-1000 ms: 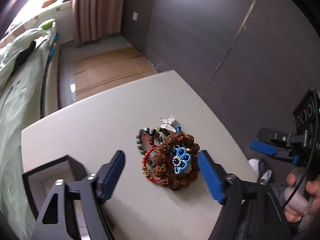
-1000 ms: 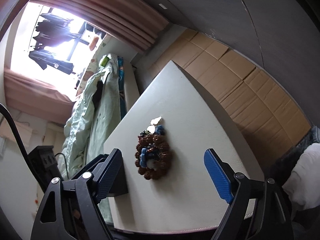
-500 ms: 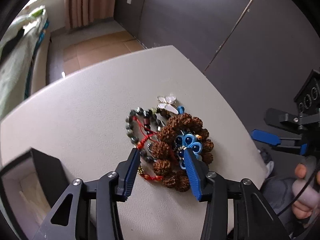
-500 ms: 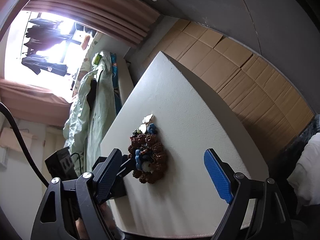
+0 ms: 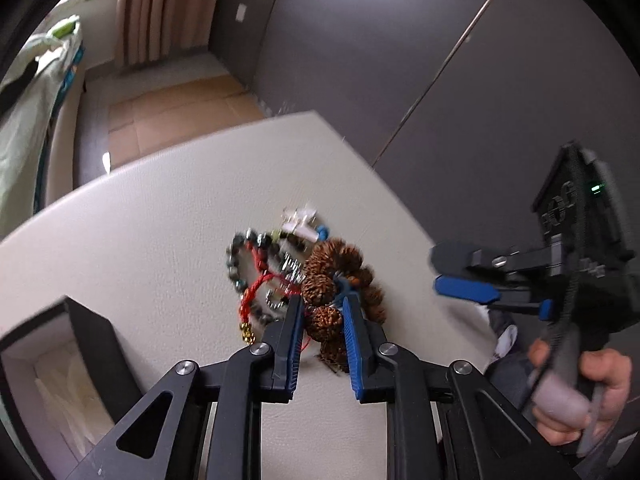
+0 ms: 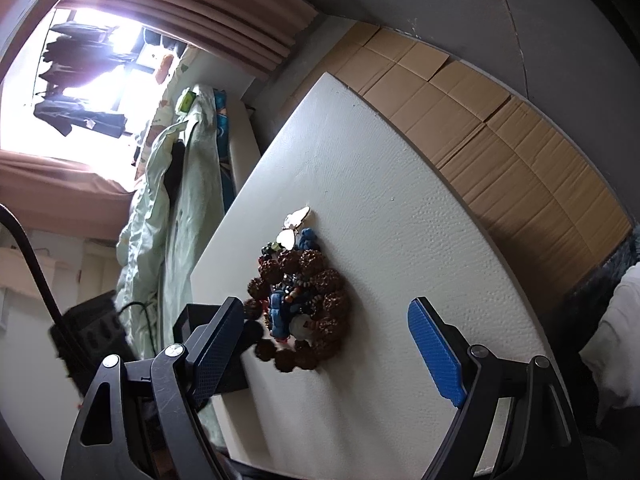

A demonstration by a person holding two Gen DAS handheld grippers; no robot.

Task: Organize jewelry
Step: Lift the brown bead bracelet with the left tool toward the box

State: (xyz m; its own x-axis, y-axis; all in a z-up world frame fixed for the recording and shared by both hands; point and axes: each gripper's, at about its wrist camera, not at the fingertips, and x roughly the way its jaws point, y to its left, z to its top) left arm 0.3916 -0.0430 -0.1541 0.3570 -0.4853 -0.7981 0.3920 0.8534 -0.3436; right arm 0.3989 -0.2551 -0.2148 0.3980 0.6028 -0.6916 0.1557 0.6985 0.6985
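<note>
A heap of jewelry lies on the white table [image 5: 160, 240]: a brown rough-bead bracelet [image 5: 336, 264], a dark bead bracelet [image 5: 240, 256] with a red cord [image 5: 260, 286], a white butterfly piece [image 5: 300, 220] and a blue flower piece. My left gripper [image 5: 322, 316] is shut on the brown bead bracelet's near side, and the bracelet looks partly raised. The heap also shows in the right wrist view [image 6: 300, 300]. My right gripper [image 6: 328, 336] is open and empty, held off the table's edge beside the heap; it shows in the left wrist view [image 5: 472, 280].
An open black jewelry box [image 5: 60, 360] with a pale lining stands on the table's near left. It shows in the right wrist view [image 6: 200, 320] behind the left finger. A bed with green bedding [image 6: 176, 184] and cardboard floor sheets [image 6: 500, 128] surround the table.
My left gripper moved down onto the heap and closed from wide open onto the brown bead bracelet. The heap has shifted and blurs. The right gripper stayed open, drifting slightly closer.
</note>
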